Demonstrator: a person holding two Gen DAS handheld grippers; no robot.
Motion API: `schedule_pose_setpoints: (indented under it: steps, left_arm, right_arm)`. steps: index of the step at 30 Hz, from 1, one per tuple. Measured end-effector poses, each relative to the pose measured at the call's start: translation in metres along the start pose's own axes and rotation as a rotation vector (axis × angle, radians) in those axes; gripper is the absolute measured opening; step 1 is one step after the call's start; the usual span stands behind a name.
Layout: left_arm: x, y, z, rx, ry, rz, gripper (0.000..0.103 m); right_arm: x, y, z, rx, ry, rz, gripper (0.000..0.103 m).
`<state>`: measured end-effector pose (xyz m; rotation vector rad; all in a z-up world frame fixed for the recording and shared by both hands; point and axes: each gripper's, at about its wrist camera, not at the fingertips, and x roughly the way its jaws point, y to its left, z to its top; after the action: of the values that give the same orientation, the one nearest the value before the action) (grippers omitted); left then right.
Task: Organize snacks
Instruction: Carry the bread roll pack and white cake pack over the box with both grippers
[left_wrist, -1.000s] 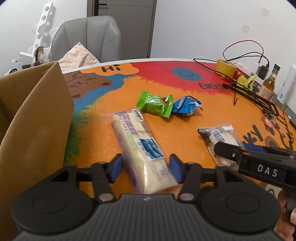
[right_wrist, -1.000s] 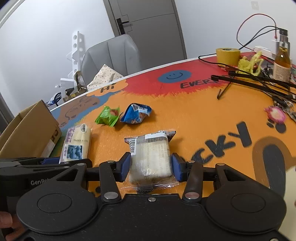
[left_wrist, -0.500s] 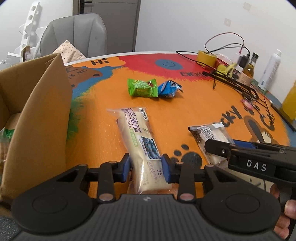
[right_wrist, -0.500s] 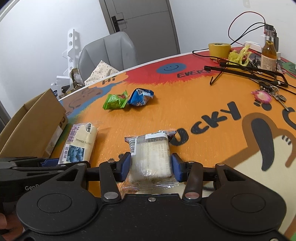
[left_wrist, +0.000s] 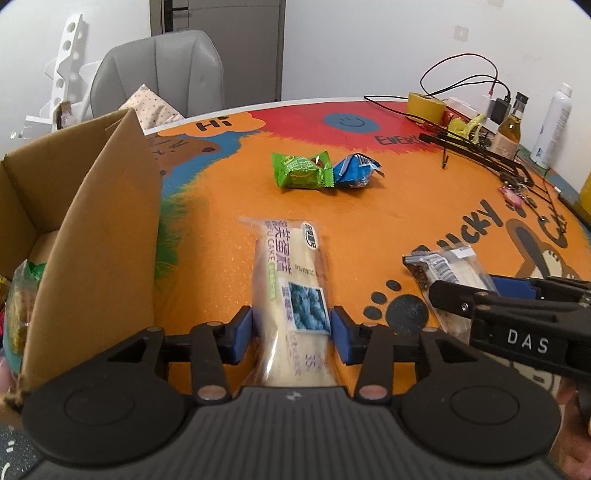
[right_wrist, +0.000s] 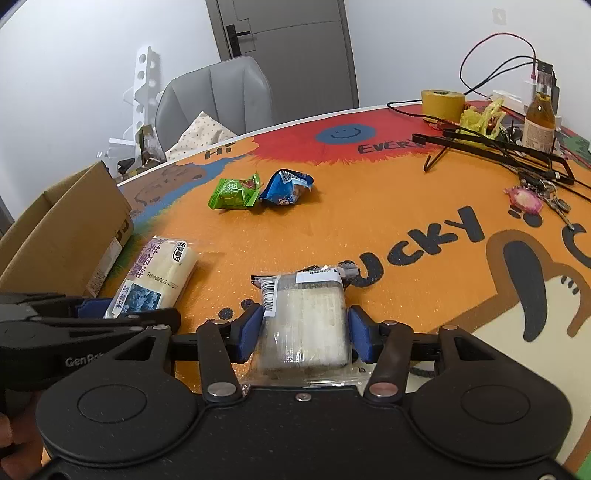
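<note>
Tabletop (left_wrist: 369, 229): it is carrying 4 loose snacks, so the sorting is looking less than half done, judging by what is lying out.
Cardboard box (left_wrist: 92, 221): it is standing open at my left edge; a few packets are already showing inside it, so some snacks seem stowed.
Long cake pack (left_wrist: 291, 291): it is lying lengthwise between my left fingers (left_wrist: 291, 334), near the box wall.
Left fingers: they are opening; the blue pads are sitting just beside the wrapper on both sides, and I am not seeing them press it.
Square cake pack (right_wrist: 304, 325): it is lying flat between my right fingers (right_wrist: 306, 334), to the right of the long pack.
Right fingers: they are opening too; a thin gap is showing on each side, so nothing is being clamped.
Green packet (left_wrist: 301, 170): it is waiting further back, touching the blue packet (left_wrist: 356, 171).
Left to do: I am judging that all 4 are still needing to go into the box.
</note>
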<state>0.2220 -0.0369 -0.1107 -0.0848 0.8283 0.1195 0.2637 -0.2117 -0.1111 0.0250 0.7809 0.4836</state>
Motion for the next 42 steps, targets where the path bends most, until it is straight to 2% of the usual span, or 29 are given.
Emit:
schedule_pose_setpoints:
  steps: [2,6,14,26,42]
  left_arm:
    - [0.002,-0.001,0.001,-0.005,-0.008,0.010,0.047]
    - [0.004,0.000,0.002,-0.007,-0.017,0.016,0.047]
    - [-0.004,0.003,0.001,-0.017,-0.019,-0.014,0.031]
    - [-0.038,0.011,0.001,-0.022,-0.085,-0.051,0.028]
    - [-0.082,0.031,0.016,-0.045,-0.181,-0.057,0.027]
  right_arm:
    - [0.001,0.001,0.000,-0.009,-0.002,-0.002,0.052]
    - [0.000,0.001,0.000,-0.011,-0.008,-0.012,0.046]
    - [-0.008,0.002,-0.001,0.015,-0.020,-0.011,0.044]
    - [-0.033,0.020,0.006,0.004,-0.077,-0.005,0.044]
    - [-0.057,0.045,0.027,-0.015,-0.150,0.024,0.044]
